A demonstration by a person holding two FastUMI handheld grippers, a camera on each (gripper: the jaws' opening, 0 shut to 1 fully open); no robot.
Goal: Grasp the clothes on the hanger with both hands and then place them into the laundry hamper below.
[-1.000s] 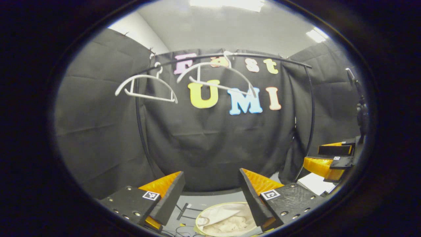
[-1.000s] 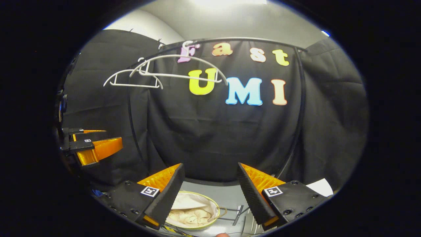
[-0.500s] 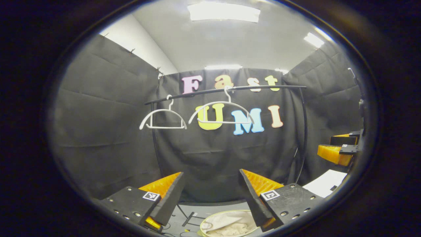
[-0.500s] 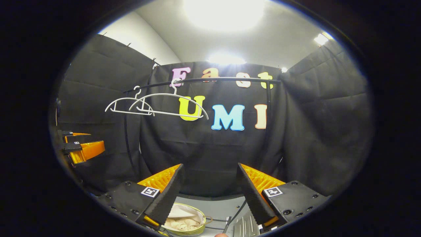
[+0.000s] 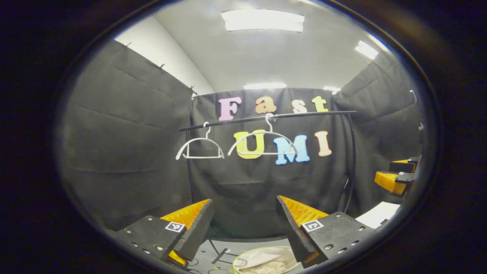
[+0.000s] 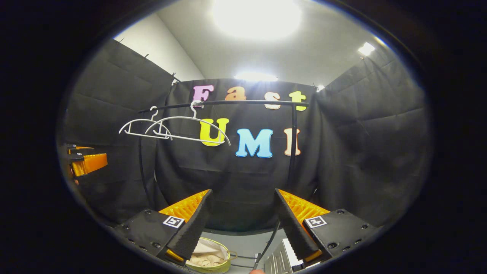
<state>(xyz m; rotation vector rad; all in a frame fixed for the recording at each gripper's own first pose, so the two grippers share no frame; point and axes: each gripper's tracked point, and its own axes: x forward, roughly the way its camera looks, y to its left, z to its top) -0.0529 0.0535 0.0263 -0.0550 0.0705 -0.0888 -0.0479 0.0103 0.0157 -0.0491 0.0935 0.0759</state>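
Observation:
Two bare white hangers (image 5: pixel 201 139) (image 5: pixel 270 131) hang on a black rail (image 5: pixel 304 113) in front of the back wall. Far below, at the bottom edge, stands the round hamper (image 5: pixel 236 262) with cream clothes (image 5: pixel 262 260) heaped inside. My left gripper (image 5: pixel 244 201) is open and holds nothing, high above the hamper. In the right gripper view the same hangers (image 6: pixel 140 120) (image 6: pixel 190 118) and the rail (image 6: pixel 243 102) are seen, with the hamper (image 6: pixel 227 255) and clothes (image 6: pixel 203 258) low down. My right gripper (image 6: pixel 242 192) is open and holds nothing.
The right gripper (image 5: pixel 395 177) shows at the right edge of the left gripper view, and the left gripper (image 6: pixel 85 161) at the left edge of the right gripper view. A white sheet (image 5: pixel 376 215) and a ribbed grey object (image 6: pixel 279 260) lie on the floor. Cables (image 6: pixel 266 247) run beside the hamper.
Both views have drawn back and tilted up: rail and hangers look smaller and lower, and the hamper has slid toward the bottom edge. Both grippers stayed open.

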